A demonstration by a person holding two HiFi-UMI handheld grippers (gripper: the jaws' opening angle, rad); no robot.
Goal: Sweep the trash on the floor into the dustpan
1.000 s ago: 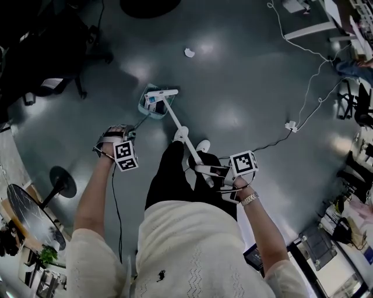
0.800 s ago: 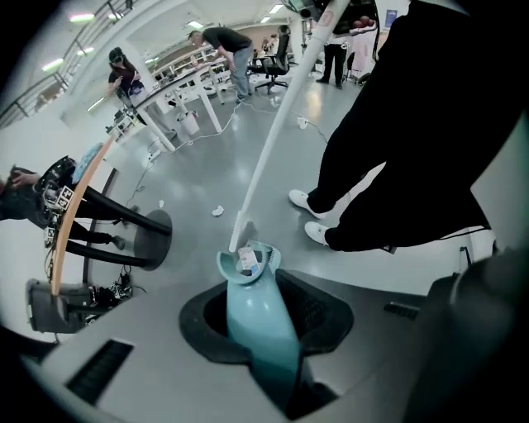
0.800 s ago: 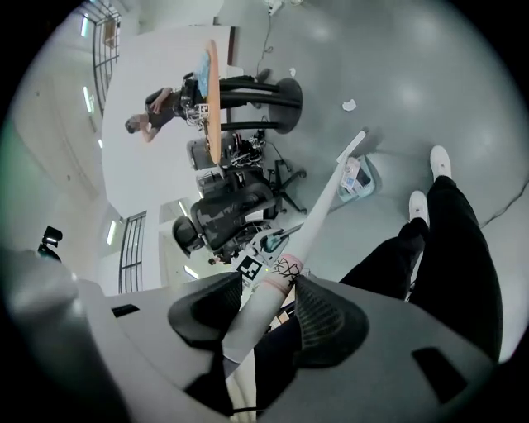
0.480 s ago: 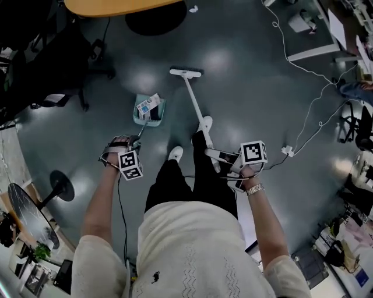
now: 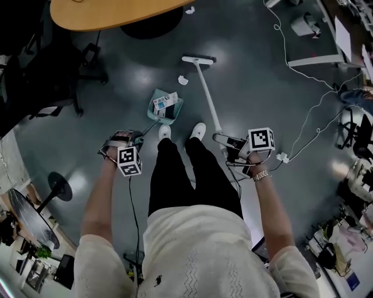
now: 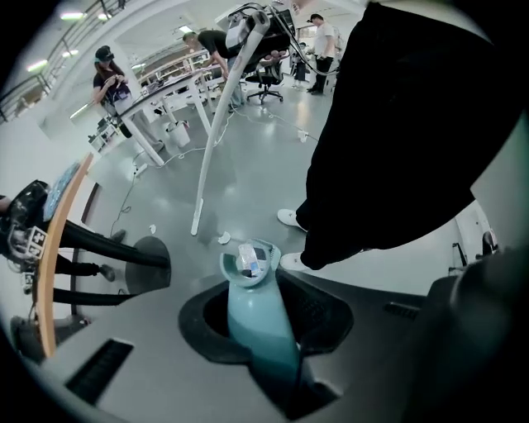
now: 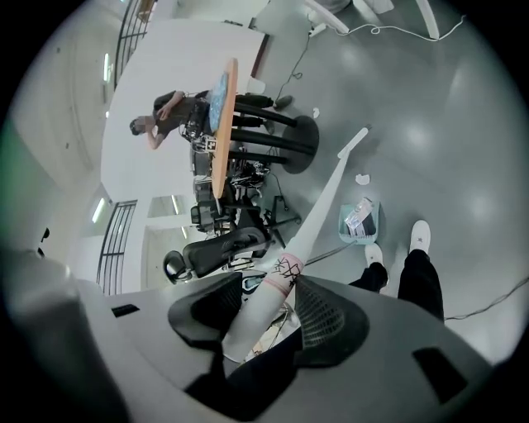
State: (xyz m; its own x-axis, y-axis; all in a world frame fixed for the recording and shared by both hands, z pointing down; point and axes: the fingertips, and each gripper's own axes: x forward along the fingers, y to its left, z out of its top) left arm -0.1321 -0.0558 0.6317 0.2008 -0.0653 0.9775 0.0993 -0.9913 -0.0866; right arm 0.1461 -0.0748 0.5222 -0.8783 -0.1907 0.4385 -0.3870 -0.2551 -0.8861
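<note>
Trash point(image 5: 183, 80) on floor point(image 5: 262, 93), well beyond right hand-held gripper point(image 5: 226, 143)

- You stand on a glossy floor point(image 5: 250, 87), bright with reflections.
- Your dustpan point(image 5: 154, 114) is smooth teal plastic.
- Your broom handle point(image 5: 208, 96) looks smooth and white.
- Upper left, the tabletop point(image 5: 111, 11) is matt wood.

Carton point(image 5: 165, 103) in dustpan point(image 5: 157, 117), scrap point(image 5: 183, 80) between dustpan and broom point(image 5: 208, 98)

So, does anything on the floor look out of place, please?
Yes: a small crumpled white paper scrap lies loose on the grey floor, between the teal plastic dustpan and the white broom, not yet swept in.
</note>
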